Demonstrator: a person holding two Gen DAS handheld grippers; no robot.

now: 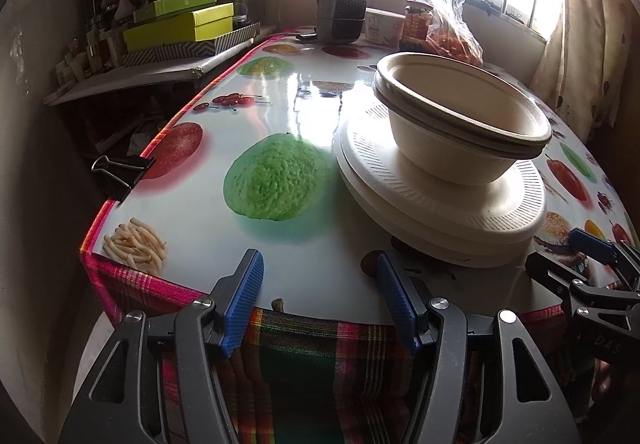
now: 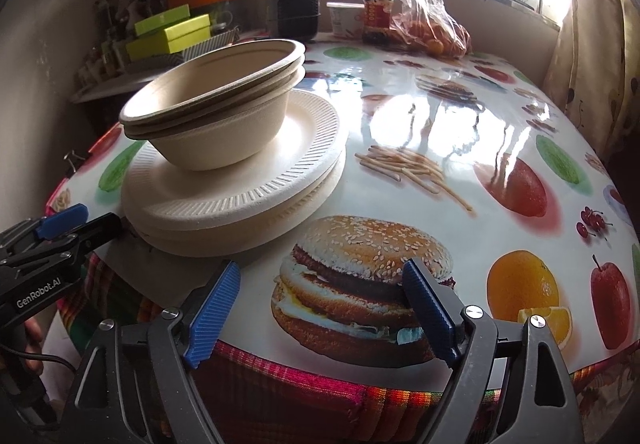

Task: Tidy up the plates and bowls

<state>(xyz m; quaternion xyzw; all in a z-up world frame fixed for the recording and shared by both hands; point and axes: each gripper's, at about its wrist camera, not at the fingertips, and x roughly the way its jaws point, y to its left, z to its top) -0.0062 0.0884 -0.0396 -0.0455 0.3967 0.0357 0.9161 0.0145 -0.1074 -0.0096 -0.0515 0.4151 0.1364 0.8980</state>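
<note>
1. Pale moulded-fibre bowls (image 1: 464,124), nested together, are seen resting on a stack of ribbed plates (image 1: 440,204); the whole pile is set near the table's front edge, on the printed oilcloth of the table (image 1: 280,92).
2. The left gripper (image 1: 320,284) is held at the front edge with its jaws spread wide and nothing between them; its right finger is just beside the plate stack.
3. The right gripper (image 2: 320,296) is likewise held at the front edge, jaws spread and empty, over the printed burger, to the right of the pile.
4. The bowls are judged to be the weak point: they sit tilted and off-centre on the plates, so a nudge to a rim could tip them or slide them off.
5. The plates are not squared to one another, and the lower ones lie close to the front edge; a push from a finger could send them over it.
6. The light disposable ware could be crushed or dented if it is pinched hard.
7. The table's left edge with its binder clip (image 1: 120,172) is shown clearly only by the left wrist view; the right half of the table is shown only by the right wrist view.
8. Each gripper is also seen from the side in the other's view, low at the frame edge.
</note>
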